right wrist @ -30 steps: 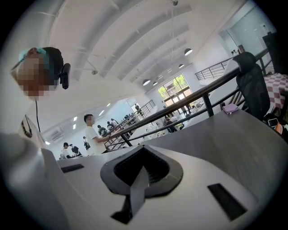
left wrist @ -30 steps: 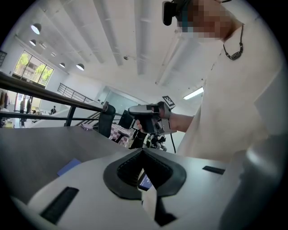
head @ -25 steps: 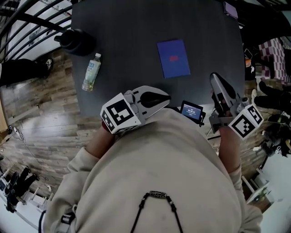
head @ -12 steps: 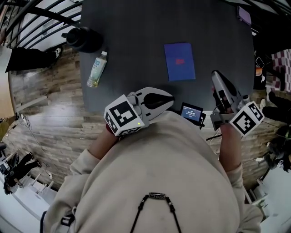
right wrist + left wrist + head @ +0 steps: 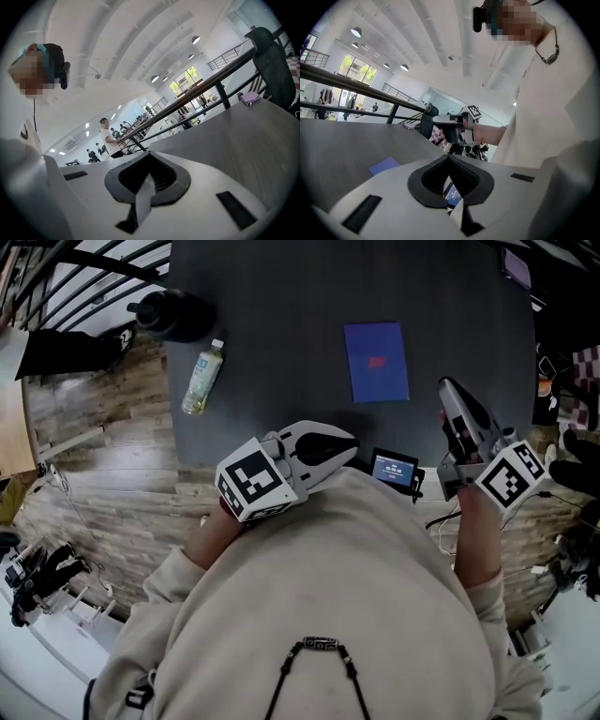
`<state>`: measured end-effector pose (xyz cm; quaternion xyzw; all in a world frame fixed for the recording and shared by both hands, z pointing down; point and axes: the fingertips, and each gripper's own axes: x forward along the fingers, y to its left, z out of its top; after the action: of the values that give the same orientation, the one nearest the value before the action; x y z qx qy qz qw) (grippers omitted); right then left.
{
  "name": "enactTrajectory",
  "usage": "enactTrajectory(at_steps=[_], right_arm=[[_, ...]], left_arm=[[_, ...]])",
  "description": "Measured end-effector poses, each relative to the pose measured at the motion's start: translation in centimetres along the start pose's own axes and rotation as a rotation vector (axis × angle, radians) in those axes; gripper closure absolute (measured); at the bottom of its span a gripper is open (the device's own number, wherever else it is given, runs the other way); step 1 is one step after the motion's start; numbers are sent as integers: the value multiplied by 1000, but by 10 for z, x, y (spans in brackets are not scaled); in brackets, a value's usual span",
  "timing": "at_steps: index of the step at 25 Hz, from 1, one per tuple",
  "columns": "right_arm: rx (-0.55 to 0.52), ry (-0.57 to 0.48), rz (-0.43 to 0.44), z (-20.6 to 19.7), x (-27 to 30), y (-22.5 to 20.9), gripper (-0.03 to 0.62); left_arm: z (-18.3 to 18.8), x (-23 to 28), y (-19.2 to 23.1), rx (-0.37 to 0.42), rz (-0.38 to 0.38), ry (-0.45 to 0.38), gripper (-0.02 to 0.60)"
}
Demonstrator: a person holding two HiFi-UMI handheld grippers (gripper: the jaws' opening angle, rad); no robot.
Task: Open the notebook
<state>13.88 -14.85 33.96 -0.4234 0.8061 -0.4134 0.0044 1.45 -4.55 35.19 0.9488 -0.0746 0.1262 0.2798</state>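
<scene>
A closed blue notebook (image 5: 377, 362) with a small red mark lies flat on the dark grey table (image 5: 281, 324); it also shows in the left gripper view as a blue patch (image 5: 384, 165). My left gripper (image 5: 351, 440) hovers at the table's near edge, left of and nearer than the notebook, jaws shut and empty (image 5: 449, 157). My right gripper (image 5: 447, 386) hangs just right of the notebook's near corner, apart from it, shut on nothing (image 5: 150, 154). The notebook is out of the right gripper view.
A clear plastic bottle (image 5: 203, 378) lies on its side at the table's left edge, with a black flask (image 5: 173, 315) beyond it. A small screen device (image 5: 395, 468) sits at the near edge. A purple object (image 5: 250, 97) lies at the far right corner, near a chair (image 5: 274, 65).
The right gripper has sunk a little beside the notebook and the head view has shifted. The left gripper has hardly moved. The notebook lies as before, closed.
</scene>
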Motion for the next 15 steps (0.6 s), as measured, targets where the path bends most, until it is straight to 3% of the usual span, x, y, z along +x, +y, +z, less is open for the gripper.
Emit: enactTrajectory(at_steps=[4, 8, 15], right_arm=[[-16, 17, 3, -2, 7, -5, 580], [-26, 35, 5, -5, 16, -17, 580], [-15, 72, 10, -14, 37, -44, 580]], left_arm=[[-2, -1, 9, -72, 26, -40, 583], [-1, -3, 16, -94, 64, -54, 583], [-18, -3, 42, -117, 174, 2, 583]])
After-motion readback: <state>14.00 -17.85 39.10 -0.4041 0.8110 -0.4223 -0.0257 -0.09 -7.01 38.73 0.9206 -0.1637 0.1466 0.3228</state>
